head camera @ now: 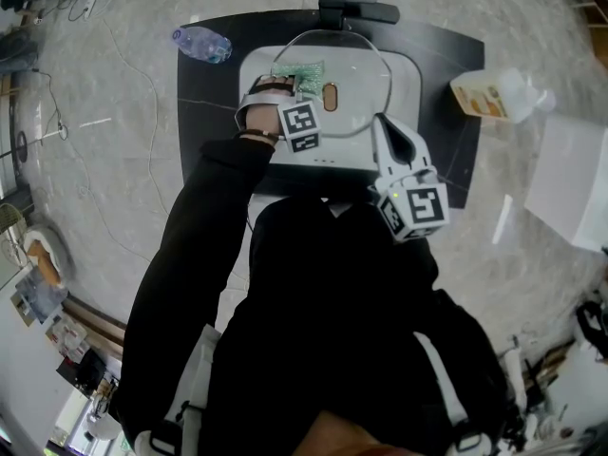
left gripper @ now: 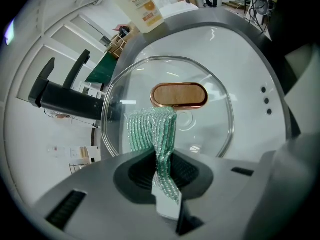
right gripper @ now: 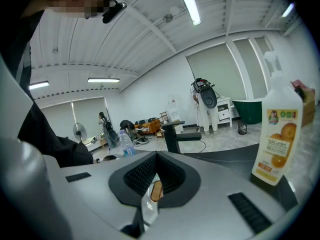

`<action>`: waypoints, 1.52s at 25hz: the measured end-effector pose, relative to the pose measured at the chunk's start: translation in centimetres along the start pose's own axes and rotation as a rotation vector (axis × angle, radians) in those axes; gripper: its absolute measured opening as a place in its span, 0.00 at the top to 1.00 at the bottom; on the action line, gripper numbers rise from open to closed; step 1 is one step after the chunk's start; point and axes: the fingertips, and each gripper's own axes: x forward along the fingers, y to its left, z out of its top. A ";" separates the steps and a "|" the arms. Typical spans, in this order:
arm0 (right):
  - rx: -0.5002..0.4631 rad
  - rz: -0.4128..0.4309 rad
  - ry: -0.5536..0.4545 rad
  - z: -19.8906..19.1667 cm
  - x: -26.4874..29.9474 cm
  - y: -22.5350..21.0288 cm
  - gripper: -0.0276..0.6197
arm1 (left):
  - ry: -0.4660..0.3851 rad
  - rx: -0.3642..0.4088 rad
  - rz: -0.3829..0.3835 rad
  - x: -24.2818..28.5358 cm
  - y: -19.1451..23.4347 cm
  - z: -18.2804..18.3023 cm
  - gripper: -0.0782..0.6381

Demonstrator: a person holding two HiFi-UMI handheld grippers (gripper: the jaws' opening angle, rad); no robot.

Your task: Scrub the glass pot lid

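The glass pot lid [head camera: 359, 76], with a brown oval handle [head camera: 329, 96], stands tilted over the white sink basin [head camera: 404, 69]. My left gripper [head camera: 291, 85] is shut on a green sparkly scrub cloth [head camera: 300, 70] that lies against the lid's left part. In the left gripper view the cloth [left gripper: 152, 134] hangs from the shut left gripper [left gripper: 162, 170] just below the handle [left gripper: 179, 95], on the lid [left gripper: 210, 114]. My right gripper [head camera: 382, 127] is shut on the lid's right rim. In the right gripper view the right gripper [right gripper: 150, 196] pinches the lid [right gripper: 149, 206], seen edge-on.
A black faucet [head camera: 356, 9] stands behind the basin on the black counter [head camera: 446, 50]. An orange-labelled soap bottle [head camera: 499, 95] lies at the right, a plastic water bottle [head camera: 201, 44] at the left. White sheets [head camera: 575, 183] sit far right. Cables trail on the floor.
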 end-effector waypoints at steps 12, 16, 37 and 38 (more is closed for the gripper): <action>-0.003 0.004 0.001 -0.1 -0.3 0.2 0.96 | 0.006 -0.005 -0.010 -0.1 -1.4 -0.5 0.81; -0.002 0.004 0.002 -0.2 -0.2 0.1 0.96 | 0.005 -0.001 -0.024 0.0 -2.6 -0.6 0.81; 0.006 -0.013 0.005 -0.7 -0.5 0.2 0.96 | 0.012 0.041 -0.118 0.4 -9.0 -0.6 0.81; 0.006 -0.015 0.005 -0.7 -0.5 0.1 0.96 | 0.013 0.045 -0.129 0.5 -9.5 -0.6 0.81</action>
